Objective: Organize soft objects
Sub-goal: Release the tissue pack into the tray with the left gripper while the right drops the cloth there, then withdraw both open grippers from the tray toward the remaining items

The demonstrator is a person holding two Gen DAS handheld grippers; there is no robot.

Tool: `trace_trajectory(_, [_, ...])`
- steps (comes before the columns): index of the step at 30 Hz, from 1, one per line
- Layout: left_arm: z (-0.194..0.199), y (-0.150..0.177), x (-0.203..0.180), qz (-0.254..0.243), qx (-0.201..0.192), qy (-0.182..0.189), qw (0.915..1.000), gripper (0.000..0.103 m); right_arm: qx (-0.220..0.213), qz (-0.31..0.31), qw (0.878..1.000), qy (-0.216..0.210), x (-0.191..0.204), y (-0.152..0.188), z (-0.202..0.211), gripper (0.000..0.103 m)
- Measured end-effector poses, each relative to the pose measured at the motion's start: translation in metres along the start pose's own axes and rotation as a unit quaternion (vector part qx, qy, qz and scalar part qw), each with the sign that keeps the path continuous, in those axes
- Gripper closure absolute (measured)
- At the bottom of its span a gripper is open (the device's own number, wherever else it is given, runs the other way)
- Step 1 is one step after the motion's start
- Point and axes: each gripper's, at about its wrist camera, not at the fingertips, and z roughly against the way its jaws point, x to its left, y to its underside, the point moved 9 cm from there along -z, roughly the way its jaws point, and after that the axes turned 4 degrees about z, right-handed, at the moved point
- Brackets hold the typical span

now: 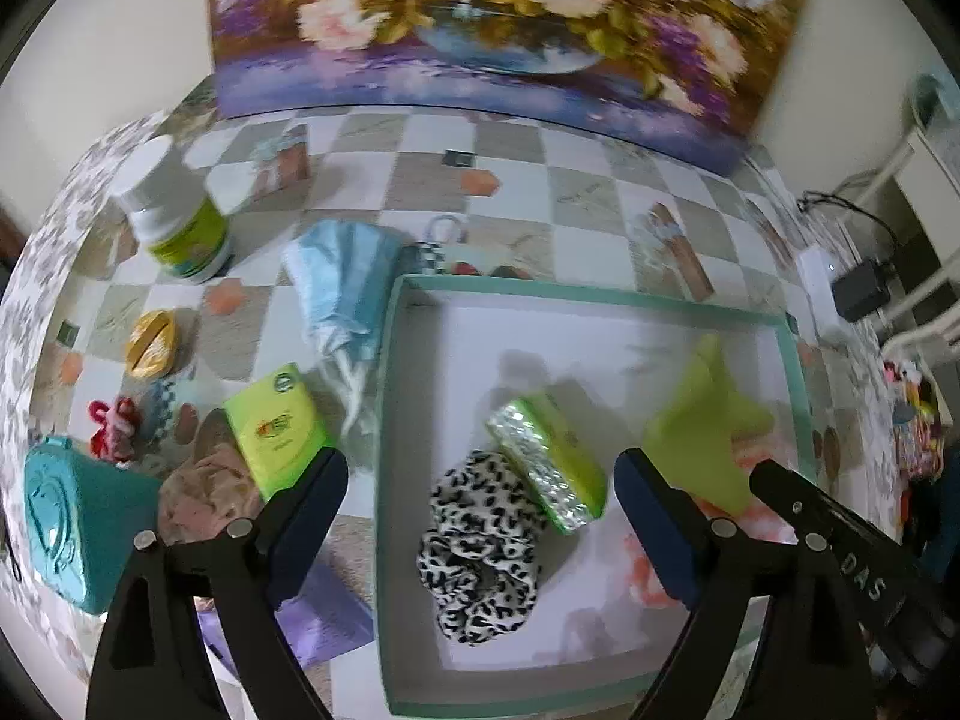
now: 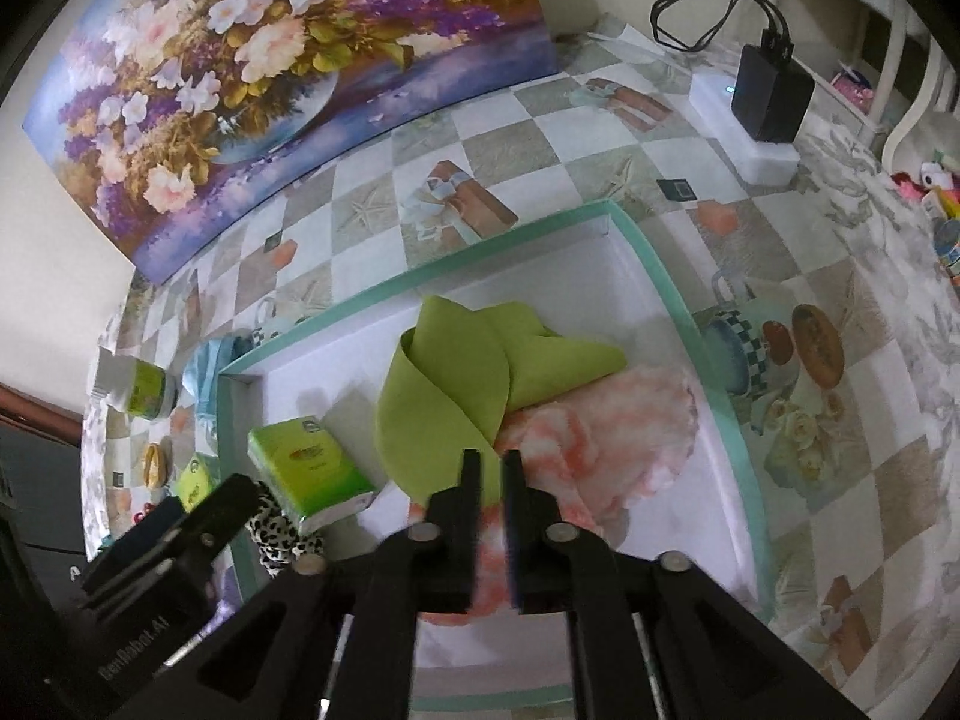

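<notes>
**Both grippers over the teal-rimmed tray, neither one gripping**

The shallow white tray (image 1: 396,420) with its teal rim sat on the checkered desk (image 1: 588,192), in front of a flower painting (image 1: 480,18) propped against the wall. Inside it lay a leopard-print scrunchie (image 1: 480,546), with a green tissue pack (image 1: 549,462) resting partly on its upper edge. Further right in the tray, a folded green cloth (image 2: 462,372) overlapped a fluffy pink-and-white cloth (image 2: 606,438).

The left gripper (image 1: 480,516) hung over the scrunchie and tissue pack with its jaws spread wide, one finger on each side, pressing on neither. The right gripper (image 2: 493,468) pointed down at the spot where the green cloth met the pink one. Its jaws stood narrowly apart, and cloth showed through the gap, but the pads were not clamped on it.

Outside the tray, on its left, other soft things remained on the desk: a light blue cloth (image 1: 342,288), a second green tissue pack (image 1: 279,426), a brownish crumpled cloth (image 1: 204,492), a red hair tie (image 1: 114,426) and a purple item (image 1: 324,612). A white bottle with a green label (image 1: 177,222), a small yellow object (image 1: 150,342) and a teal case (image 1: 78,534) stood among them.
</notes>
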Motion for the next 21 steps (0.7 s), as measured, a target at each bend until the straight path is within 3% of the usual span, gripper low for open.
trace_trajectory(1, [0.001, -0.001, 0.005, 0.008, -0.001, -0.004, 1.0, 0.01, -0.002, 0.005, 1.0, 0.005, 0.001, 0.0, 0.001, 0.064])
trace_trajectory(6, [0.002, -0.005, 0.022, 0.033, -0.003, -0.019, 0.9993, 0.009, -0.01, 0.025, 0.999, 0.026, 0.004, -0.004, 0.007, 0.042])
trace_trajectory(21, [0.008, -0.009, 0.052, 0.08, 0.001, -0.022, 0.9966, 0.009, -0.017, 0.028, 0.997, 0.065, -0.008, -0.007, 0.009, 0.003])
